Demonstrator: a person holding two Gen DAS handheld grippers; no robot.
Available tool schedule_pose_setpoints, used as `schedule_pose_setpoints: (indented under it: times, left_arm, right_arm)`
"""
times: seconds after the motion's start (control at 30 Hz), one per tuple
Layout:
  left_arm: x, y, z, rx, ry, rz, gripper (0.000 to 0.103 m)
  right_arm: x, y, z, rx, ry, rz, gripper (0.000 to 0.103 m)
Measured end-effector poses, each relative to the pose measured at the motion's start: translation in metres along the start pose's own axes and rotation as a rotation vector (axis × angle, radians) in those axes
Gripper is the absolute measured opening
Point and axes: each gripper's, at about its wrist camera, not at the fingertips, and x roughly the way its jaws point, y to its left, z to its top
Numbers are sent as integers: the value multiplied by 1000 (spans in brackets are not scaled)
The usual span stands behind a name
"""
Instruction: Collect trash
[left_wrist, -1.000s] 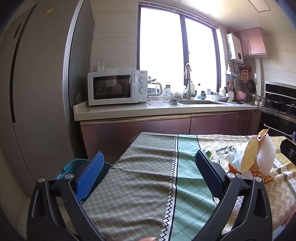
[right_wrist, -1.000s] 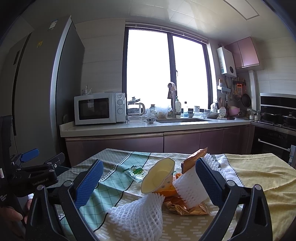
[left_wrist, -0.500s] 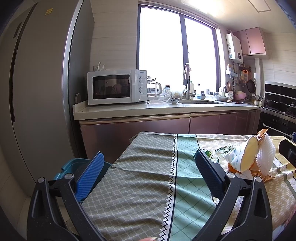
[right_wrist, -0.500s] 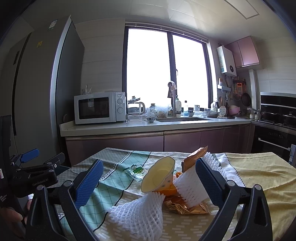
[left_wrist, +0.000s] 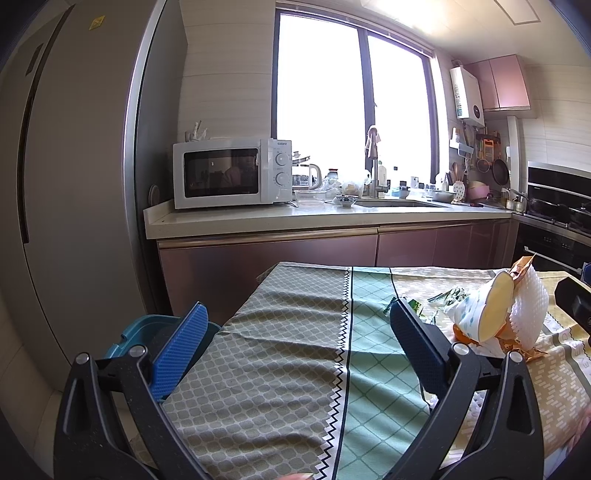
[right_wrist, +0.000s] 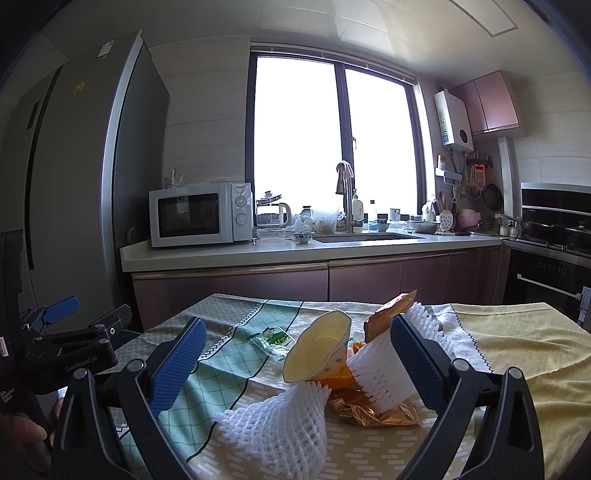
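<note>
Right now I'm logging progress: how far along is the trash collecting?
Nothing looks collected yet. Both the left gripper and right gripper are open, holding nothing. The paper cup, foam nets, gold wrapper and green packet all remain on the tablecloth.

tablecloth (left_wrist: 280, 354): grey-green honeycomb print, then a mint diamond-lattice band edged in black zigzag, then pale yellow with white dashes
cup (right_wrist: 317, 349): cream inside, white outside with blue dots
foam nets (right_wrist: 280, 424): white mesh
wrapper (right_wrist: 369, 410): shiny gold-orange
sachet (right_wrist: 271, 338): clear with green print
bin (left_wrist: 142, 330): teal
microwave (left_wrist: 229, 173): white, dark door
cabinets (left_wrist: 295, 254): glossy mauve
fridge (left_wrist: 74, 166): grey, with a yellow sticker
finger pads (right_wrist: 177, 363): blue, ribbed
</note>
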Motion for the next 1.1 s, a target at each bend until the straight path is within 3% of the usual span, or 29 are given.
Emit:
schedule_pose_setpoints:
  times: [1.1]
  left_arm:
    - [-1,-3,-1,2,1,-5,97]
  right_arm:
    - [-1,-1,1,4,4,4,96]
